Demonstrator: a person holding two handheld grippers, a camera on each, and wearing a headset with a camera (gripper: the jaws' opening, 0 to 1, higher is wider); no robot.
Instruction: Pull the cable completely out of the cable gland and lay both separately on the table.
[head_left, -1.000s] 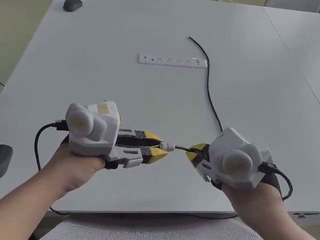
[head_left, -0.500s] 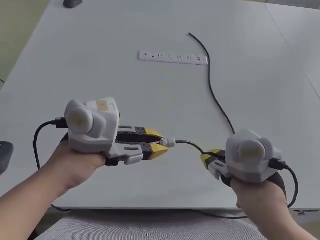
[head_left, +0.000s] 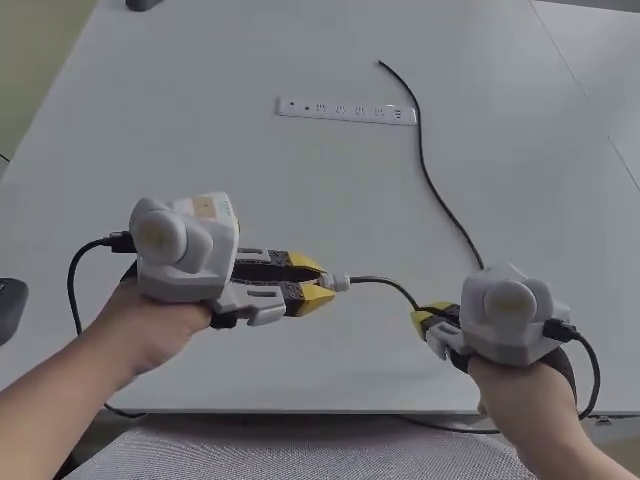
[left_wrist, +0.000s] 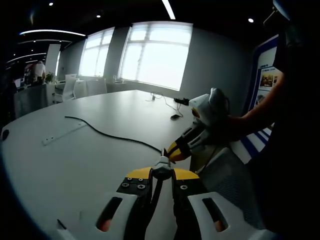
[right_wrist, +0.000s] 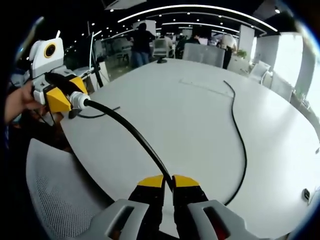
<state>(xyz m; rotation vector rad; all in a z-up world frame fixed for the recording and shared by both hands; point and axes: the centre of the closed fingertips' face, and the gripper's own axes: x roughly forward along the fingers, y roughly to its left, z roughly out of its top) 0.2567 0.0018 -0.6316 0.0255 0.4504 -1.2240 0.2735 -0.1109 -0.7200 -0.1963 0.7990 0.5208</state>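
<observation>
Low in the centre of the head view, a small white cable gland (head_left: 338, 284) is pinched between the yellow-tipped jaws of the left gripper (head_left: 322, 287), held in the air above the white table (head_left: 200, 150). A black cable (head_left: 385, 285) leaves the gland's tip and arcs right to the right gripper (head_left: 422, 320) at lower right, whose jaws are closed narrowly on it. Past that gripper the cable lies across the table toward the upper centre, ending near a white power strip (head_left: 346, 110). The 2 grippers are apart, joined by the cable.
</observation>
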